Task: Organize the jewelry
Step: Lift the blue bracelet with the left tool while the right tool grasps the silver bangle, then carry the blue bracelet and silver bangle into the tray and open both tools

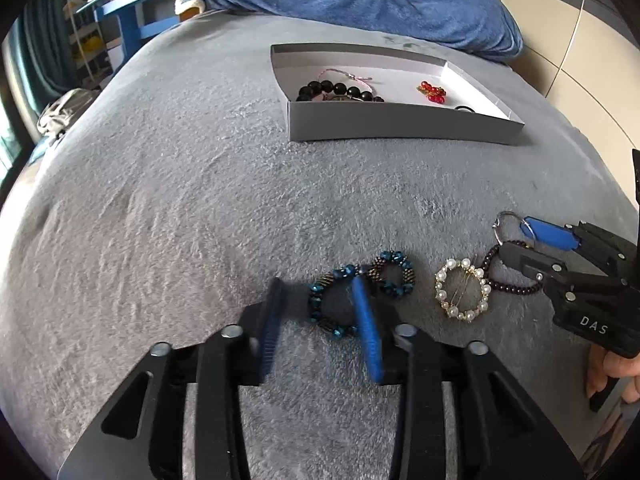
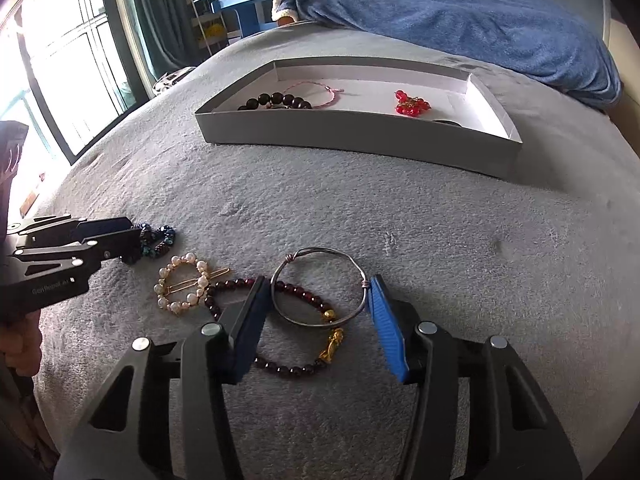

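My left gripper [image 1: 318, 286] is open low over the grey blanket, its fingers astride one ring of a blue beaded piece [image 1: 326, 306]; a second blue ring [image 1: 392, 278] lies beside it. My right gripper [image 2: 318, 284] is open around a silver wire bangle [image 2: 320, 292] that lies over a dark red bead bracelet [image 2: 280, 368] with a gold charm. A pearl ring brooch [image 1: 464, 290] [image 2: 184, 284] lies between the two. The grey box [image 1: 400, 124] [image 2: 360, 140] further back holds a black bead bracelet [image 1: 340, 90], a pink cord bracelet [image 2: 320, 94] and red bead earrings [image 2: 412, 106].
A blue blanket [image 2: 480, 20] lies bunched behind the box. A blue desk and shelves [image 1: 120, 20] stand at the far left by the window. The bed edge drops off at the left and right.
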`<control>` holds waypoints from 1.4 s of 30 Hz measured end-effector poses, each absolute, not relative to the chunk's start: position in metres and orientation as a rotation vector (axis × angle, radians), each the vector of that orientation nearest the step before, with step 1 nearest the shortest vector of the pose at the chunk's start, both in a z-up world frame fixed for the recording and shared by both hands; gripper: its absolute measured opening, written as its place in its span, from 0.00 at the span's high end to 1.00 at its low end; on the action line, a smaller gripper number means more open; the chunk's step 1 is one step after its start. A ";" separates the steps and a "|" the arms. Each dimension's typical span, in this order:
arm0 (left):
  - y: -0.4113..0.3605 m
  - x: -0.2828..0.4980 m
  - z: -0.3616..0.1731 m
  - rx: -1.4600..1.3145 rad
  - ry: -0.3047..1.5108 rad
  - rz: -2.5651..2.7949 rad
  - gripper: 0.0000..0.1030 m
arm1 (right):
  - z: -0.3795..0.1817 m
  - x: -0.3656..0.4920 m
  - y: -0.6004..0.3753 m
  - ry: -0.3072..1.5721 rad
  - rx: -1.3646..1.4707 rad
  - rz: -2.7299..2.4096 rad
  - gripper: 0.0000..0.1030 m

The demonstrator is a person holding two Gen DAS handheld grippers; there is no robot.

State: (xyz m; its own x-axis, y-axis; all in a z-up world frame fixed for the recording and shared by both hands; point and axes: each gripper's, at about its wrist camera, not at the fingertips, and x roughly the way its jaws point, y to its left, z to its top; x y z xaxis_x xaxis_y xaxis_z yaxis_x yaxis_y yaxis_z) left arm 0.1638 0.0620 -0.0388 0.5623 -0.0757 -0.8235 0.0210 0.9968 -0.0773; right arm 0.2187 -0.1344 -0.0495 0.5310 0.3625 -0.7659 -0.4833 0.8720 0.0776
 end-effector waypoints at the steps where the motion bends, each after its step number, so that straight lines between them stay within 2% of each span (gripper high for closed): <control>1: 0.062 0.164 -0.039 -0.060 0.972 -0.057 0.59 | -0.049 0.219 -0.135 0.875 -0.147 0.507 0.51; 13: 0.056 0.164 -0.039 -0.064 0.975 -0.099 0.58 | -0.041 0.229 -0.153 0.854 -0.041 0.457 0.51; 16: 0.054 0.163 -0.040 -0.066 0.979 -0.116 0.72 | -0.041 0.230 -0.154 0.855 -0.036 0.454 0.51; 18: 0.055 0.163 -0.038 -0.072 0.976 -0.122 0.87 | -0.041 0.231 -0.154 0.854 -0.036 0.456 0.51; 21: 0.060 0.163 -0.035 -0.110 0.965 -0.118 0.92 | -0.040 0.230 -0.155 0.850 -0.033 0.456 0.51; 42: 0.063 0.170 0.032 -0.186 0.807 -0.183 0.93 | -0.011 0.234 -0.157 0.789 -0.022 0.479 0.51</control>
State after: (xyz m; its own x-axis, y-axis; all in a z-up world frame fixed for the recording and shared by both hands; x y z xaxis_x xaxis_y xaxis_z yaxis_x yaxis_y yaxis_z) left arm 0.1701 0.0630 0.0321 0.6774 -0.2322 -0.6980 0.0911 0.9680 -0.2336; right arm 0.2344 -0.1573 -0.0109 0.6034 0.4059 -0.6865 -0.4223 0.8928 0.1566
